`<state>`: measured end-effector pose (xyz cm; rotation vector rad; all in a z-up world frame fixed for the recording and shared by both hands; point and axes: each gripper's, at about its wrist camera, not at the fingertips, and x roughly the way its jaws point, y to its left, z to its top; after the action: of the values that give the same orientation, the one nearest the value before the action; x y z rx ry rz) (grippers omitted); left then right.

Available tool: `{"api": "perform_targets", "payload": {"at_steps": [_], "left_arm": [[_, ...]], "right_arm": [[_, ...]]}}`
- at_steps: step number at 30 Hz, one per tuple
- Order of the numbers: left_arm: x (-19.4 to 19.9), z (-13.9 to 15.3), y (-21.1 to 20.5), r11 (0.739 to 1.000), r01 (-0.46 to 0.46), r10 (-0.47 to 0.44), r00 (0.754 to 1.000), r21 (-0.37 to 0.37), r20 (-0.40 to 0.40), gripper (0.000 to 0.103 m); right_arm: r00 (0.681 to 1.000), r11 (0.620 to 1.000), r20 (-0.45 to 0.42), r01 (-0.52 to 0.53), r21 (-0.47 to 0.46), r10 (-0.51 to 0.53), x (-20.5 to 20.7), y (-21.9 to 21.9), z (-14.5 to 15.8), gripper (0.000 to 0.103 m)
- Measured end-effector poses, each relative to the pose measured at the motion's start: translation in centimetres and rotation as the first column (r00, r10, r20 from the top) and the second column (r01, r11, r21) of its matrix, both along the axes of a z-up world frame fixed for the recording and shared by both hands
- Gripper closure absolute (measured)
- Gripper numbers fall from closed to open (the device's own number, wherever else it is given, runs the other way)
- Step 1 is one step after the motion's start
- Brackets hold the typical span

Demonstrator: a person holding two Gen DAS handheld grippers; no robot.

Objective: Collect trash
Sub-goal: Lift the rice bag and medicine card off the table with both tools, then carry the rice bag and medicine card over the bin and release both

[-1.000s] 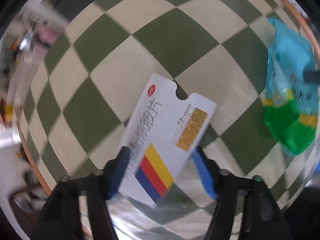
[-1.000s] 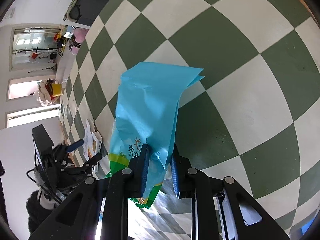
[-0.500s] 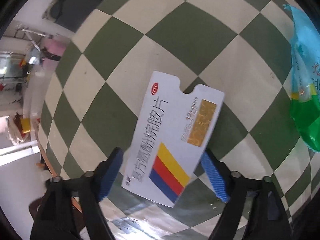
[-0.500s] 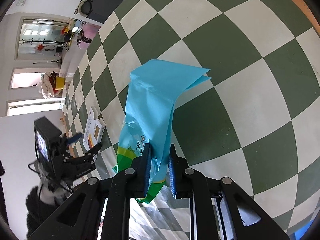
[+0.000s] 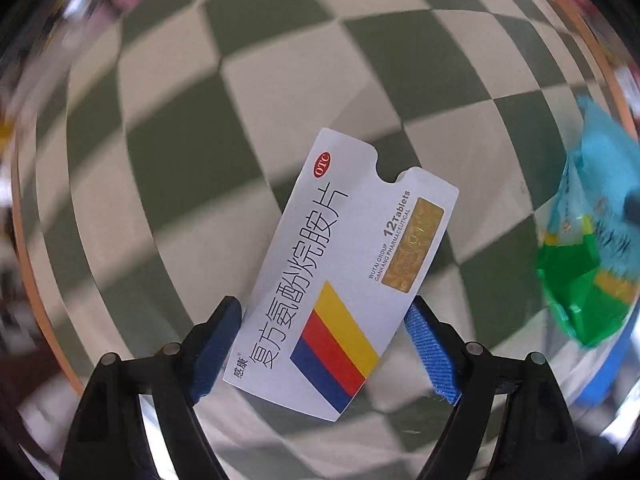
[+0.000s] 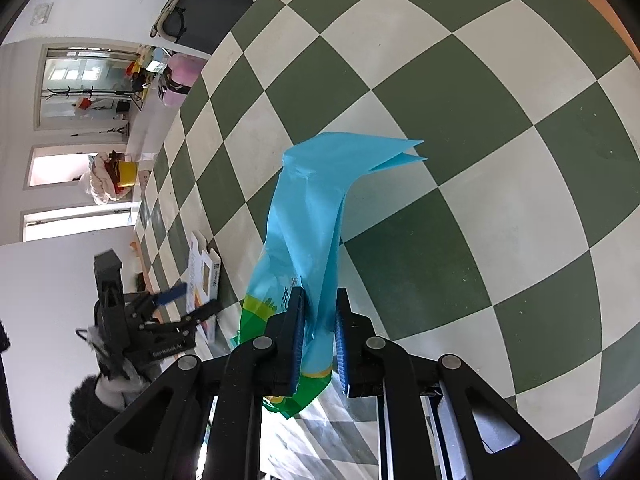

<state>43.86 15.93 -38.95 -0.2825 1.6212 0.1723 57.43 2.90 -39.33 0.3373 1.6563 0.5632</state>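
Observation:
A white medicine box (image 5: 340, 276) with yellow, red and blue stripes sits between the blue pads of my left gripper (image 5: 324, 344), which is shut on it and holds it above the checkered table (image 5: 280, 80). My right gripper (image 6: 318, 340) is shut on a blue and green plastic wrapper (image 6: 316, 216) that sticks up from its jaws. The wrapper also shows at the right edge of the left wrist view (image 5: 592, 256). The left gripper with the box appears at the lower left of the right wrist view (image 6: 176, 312).
The green and cream checkered table (image 6: 460, 160) has an orange rim (image 5: 592, 60). A blue object (image 5: 608, 372) shows at the lower right edge of the left wrist view. Beyond the table lies a cluttered room with windows and a pink object (image 6: 182, 80).
The left gripper has swung with the box, blurring the background. The right gripper has shifted slightly with the wrapper held, and the left gripper looks closer in its view.

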Motion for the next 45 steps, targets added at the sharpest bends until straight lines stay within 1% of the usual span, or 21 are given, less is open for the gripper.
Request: {"api": "perform_targets", "payload": {"at_steps": [2, 3, 5, 6, 8, 10, 13, 17, 18, 20, 25, 26, 28, 29, 30, 33, 34, 35, 37, 40, 45], "left_arm": [[-1.1, -0.3, -1.8, 0.997, -0.075, 0.074, 0.997, -0.016, -0.019, 0.020], [-1.4, -0.5, -2.8, 0.998, -0.070, 0.070, 0.997, -0.007, -0.017, 0.020], [-1.5, -0.9, -4.9, 0.998, -0.023, 0.024, 1.000, 0.053, -0.014, 0.017], [-1.6, -0.7, -6.1, 0.997, -0.015, 0.014, 1.000, 0.071, 0.017, 0.017], [-1.7, -0.6, -7.9, 0.997, -0.041, 0.039, 0.999, 0.060, 0.037, 0.022], [-2.1, -0.7, -8.7, 0.997, -0.050, 0.047, 0.998, 0.064, 0.048, 0.023], [-3.6, -0.6, -10.1, 0.994, -0.066, 0.060, 0.996, 0.085, 0.062, 0.023], [-4.9, 0.9, -13.0, 0.986, -0.114, 0.100, 0.989, 0.126, 0.112, 0.023], [-6.3, 1.2, -13.3, 0.983, -0.127, 0.111, 0.986, 0.135, 0.124, 0.023], [-8.7, 2.0, -13.0, 0.975, -0.160, 0.136, 0.979, 0.153, 0.151, 0.023], [-13.5, 4.1, -14.9, 0.961, -0.235, 0.204, 0.958, 0.143, 0.201, 0.023], [-14.5, 4.7, -12.4, 0.960, -0.244, 0.212, 0.954, 0.141, 0.211, 0.023], [-14.9, 5.4, -11.0, 0.958, -0.255, 0.221, 0.948, 0.134, 0.231, 0.023], [-15.5, 6.7, -8.0, 0.955, -0.265, 0.227, 0.943, 0.136, 0.243, 0.023], [-15.7, 8.2, -6.1, 0.953, -0.269, 0.230, 0.940, 0.136, 0.252, 0.023], [-18.2, 8.6, -5.5, 0.953, -0.283, 0.241, 0.926, 0.111, 0.290, 0.023], [-19.7, 9.0, -6.2, 0.954, -0.280, 0.238, 0.922, 0.104, 0.304, 0.023], [-20.5, 9.5, -4.6, 0.956, -0.277, 0.234, 0.919, 0.100, 0.317, 0.023], [-23.4, 11.0, -4.6, 0.959, -0.268, 0.224, 0.914, 0.091, 0.339, 0.023], [-28.3, 10.7, -4.5, 0.964, -0.259, 0.223, 0.907, 0.058, 0.356, 0.023], [-37.6, 9.2, -5.9, 0.960, -0.277, 0.277, 0.899, -0.050, 0.338, 0.023]], "right_arm": [[1.000, 1.000, -0.004, 0.002, -0.002, -0.002, -0.1, -0.2, -0.1, 0.089], [1.000, 1.000, -0.005, 0.002, -0.003, -0.002, -0.1, -0.3, -0.1, 0.089], [1.000, 1.000, -0.006, 0.003, -0.012, -0.003, -0.2, -0.5, -0.3, 0.089], [1.000, 1.000, -0.007, 0.002, -0.017, -0.002, -0.1, -0.5, -0.4, 0.088], [1.000, 1.000, -0.027, 0.000, -0.024, -0.001, 0.1, -0.4, -1.0, 0.086], [0.999, 0.999, -0.045, -0.013, -0.034, 0.012, 0.3, 0.1, -1.8, 0.082], [0.998, 1.000, -0.064, 0.008, -0.016, -0.009, 0.3, 0.2, -2.8, 0.082], [1.000, 1.000, -0.012, -0.002, 0.017, 0.002, -0.4, 0.4, -1.4, 0.088], [1.000, 1.000, 0.007, -0.012, 0.025, 0.011, -0.7, 0.5, -0.8, 0.090], [0.999, 0.999, 0.038, -0.035, 0.033, 0.033, -1.2, 0.8, 0.3, 0.092], [0.994, 0.997, 0.088, -0.073, 0.040, 0.069, -2.9, 0.8, 2.5, 0.096], [0.993, 0.996, 0.092, -0.079, 0.044, 0.075, -3.4, 0.7, 2.9, 0.096], [0.990, 0.996, 0.114, -0.083, 0.042, 0.078, -4.5, 0.2, 3.9, 0.096], [0.989, 0.995, 0.121, -0.086, 0.045, 0.080, -5.0, -0.1, 4.3, 0.096], [0.988, 0.995, 0.130, -0.092, 0.047, 0.085, -5.8, -0.4, 4.9, 0.097], [0.982, 0.994, 0.164, -0.102, 0.046, 0.093, -8.7, -1.7, 6.8, 0.097], [0.980, 0.993, 0.177, -0.106, 0.046, 0.096, -9.9, -2.2, 7.4, 0.097], [0.977, 0.993, 0.191, -0.111, 0.047, 0.100, -11.3, -2.8, 8.1, 0.097], [0.972, 0.993, 0.214, -0.108, 0.050, 0.095, -14.7, -4.2, 9.4, 0.097], [0.967, 0.994, 0.245, -0.089, 0.057, 0.072, -19.9, -6.6, 10.9, 0.097], [0.964, 0.998, 0.264, -0.038, 0.055, 0.022, -30.0, -11.1, 12.2, 0.097]]}}
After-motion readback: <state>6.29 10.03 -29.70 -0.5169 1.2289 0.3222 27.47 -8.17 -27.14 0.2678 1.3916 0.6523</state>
